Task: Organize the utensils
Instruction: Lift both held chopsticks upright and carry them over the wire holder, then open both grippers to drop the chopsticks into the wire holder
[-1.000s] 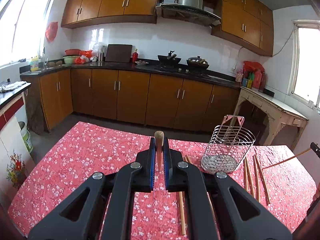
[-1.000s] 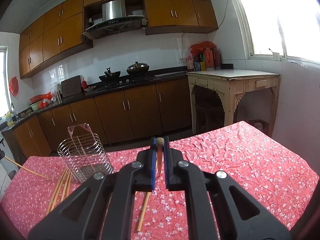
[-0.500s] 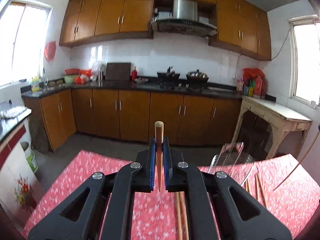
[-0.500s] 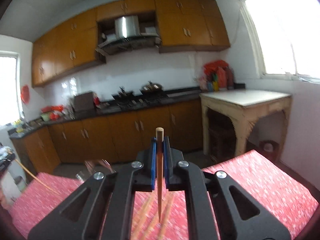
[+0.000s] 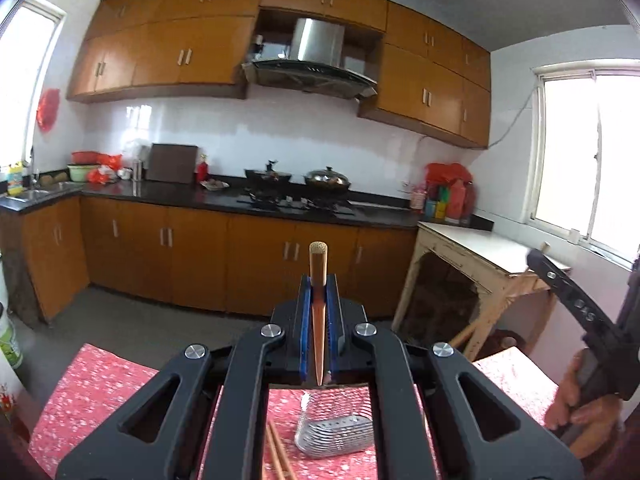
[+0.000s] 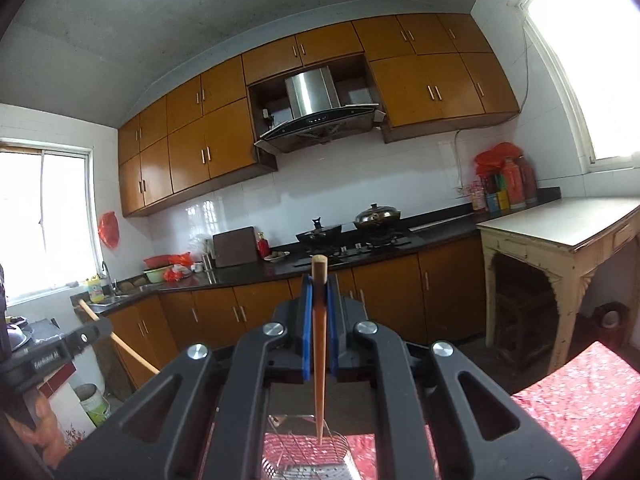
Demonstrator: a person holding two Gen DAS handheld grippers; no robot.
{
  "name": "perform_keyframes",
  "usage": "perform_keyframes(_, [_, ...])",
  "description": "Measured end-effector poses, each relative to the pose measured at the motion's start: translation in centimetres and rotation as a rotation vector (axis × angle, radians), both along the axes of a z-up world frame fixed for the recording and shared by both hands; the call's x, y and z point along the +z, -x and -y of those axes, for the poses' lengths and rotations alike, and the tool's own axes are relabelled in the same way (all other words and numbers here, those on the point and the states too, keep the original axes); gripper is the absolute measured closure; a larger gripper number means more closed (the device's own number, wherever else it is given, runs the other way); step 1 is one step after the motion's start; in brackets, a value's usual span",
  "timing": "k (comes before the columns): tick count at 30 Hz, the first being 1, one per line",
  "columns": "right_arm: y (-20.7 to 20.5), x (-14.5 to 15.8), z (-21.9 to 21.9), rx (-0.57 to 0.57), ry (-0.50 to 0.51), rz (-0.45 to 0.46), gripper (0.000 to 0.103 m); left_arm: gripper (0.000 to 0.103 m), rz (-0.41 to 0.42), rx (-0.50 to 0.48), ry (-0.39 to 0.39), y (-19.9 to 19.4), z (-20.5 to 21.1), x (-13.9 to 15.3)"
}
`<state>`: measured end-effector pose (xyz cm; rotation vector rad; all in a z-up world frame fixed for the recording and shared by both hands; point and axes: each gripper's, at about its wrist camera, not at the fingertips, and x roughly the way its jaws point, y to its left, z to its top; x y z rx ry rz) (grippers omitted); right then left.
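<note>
Both grippers carry a chopstick upright, tips down. Left gripper point(image 5: 319, 320) jaws clamp one chopstick point(image 5: 318, 280); right gripper point(image 6: 319, 324) clamps another point(image 6: 319, 344). Wire holder point(image 5: 334, 434) at 6 o'clock on worktop point(image 5: 92, 396). Next: aim tips into holder, release.

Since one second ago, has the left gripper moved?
Yes. The left gripper, shut on a chopstick, has risen: the wire basket now sits lower in its view, and the table fills less.

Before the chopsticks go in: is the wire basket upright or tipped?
Cannot tell for sure. The wire basket shows only between the left gripper's arms; it seems upright, mouth facing up.
</note>
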<state>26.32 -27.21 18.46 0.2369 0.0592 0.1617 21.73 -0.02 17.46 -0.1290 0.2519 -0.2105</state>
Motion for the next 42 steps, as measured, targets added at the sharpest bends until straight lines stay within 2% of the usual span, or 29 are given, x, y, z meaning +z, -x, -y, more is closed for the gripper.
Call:
perform_keyframes(7, [-2.7, -3.3, -1.7, 0.013, 0.038, -0.05, 0.095, 0.096, -0.081, -0.018, -0.006, -2.4, 0.9, -2.9])
perform_keyframes(17, [-6.0, -7.9, -1.9, 0.048, -0.025, -0.181, 0.095, 0.096, -0.201, -0.022, -0.014, -6.2, 1.9, -7.4])
perform_keyframes(23, [-7.4, -10.0, -1.5, 0.076, -0.074, -0.249, 0.095, 0.096, -0.259, -0.019, -0.001, -7.8, 1.3, -8.8])
perform_keyframes(28, [-8.4, -11.2, -0.9, 0.077, -0.105, -0.292, 0.095, 0.096, -0.265, -0.01, -0.004, -8.0, 0.8, -8.8])
perform_keyframes(33, [-8.8, -11.4, 0.3, 0.038, -0.115, -0.302, 0.086, 0.095, -0.274, 0.016, 0.0, -8.0, 0.2, -8.7])
perform_keyframes(35, [-8.8, -11.4, 0.7, 0.02, -0.12, -0.307, 0.07, 0.094, -0.278, 0.028, 0.001, -8.0, 0.0, -8.7])
perform_keyframes(36, [-8.6, -11.3, 1.0, 0.007, -0.121, -0.303, 0.067, 0.094, -0.278, 0.035, 0.003, -7.9, -0.2, -8.7])
perform_keyframes(38, [-8.0, -11.1, 1.3, -0.01, -0.118, -0.289, 0.058, 0.086, -0.271, 0.05, 0.006, -7.6, -0.5, -8.4])
perform_keyframes(39, [-7.7, -10.8, 1.6, -0.016, -0.117, -0.279, 0.057, 0.074, -0.265, 0.058, 0.009, -7.4, -0.7, -8.4])
perform_keyframes(40, [-7.4, -10.7, 1.7, -0.022, -0.115, -0.272, 0.055, 0.067, -0.253, 0.067, 0.012, -7.0, -0.9, -8.2])
perform_keyframes(42, [-6.7, -10.2, 2.2, -0.038, -0.107, -0.256, 0.054, 0.066, -0.233, 0.077, 0.011, -6.4, -1.1, -7.8])
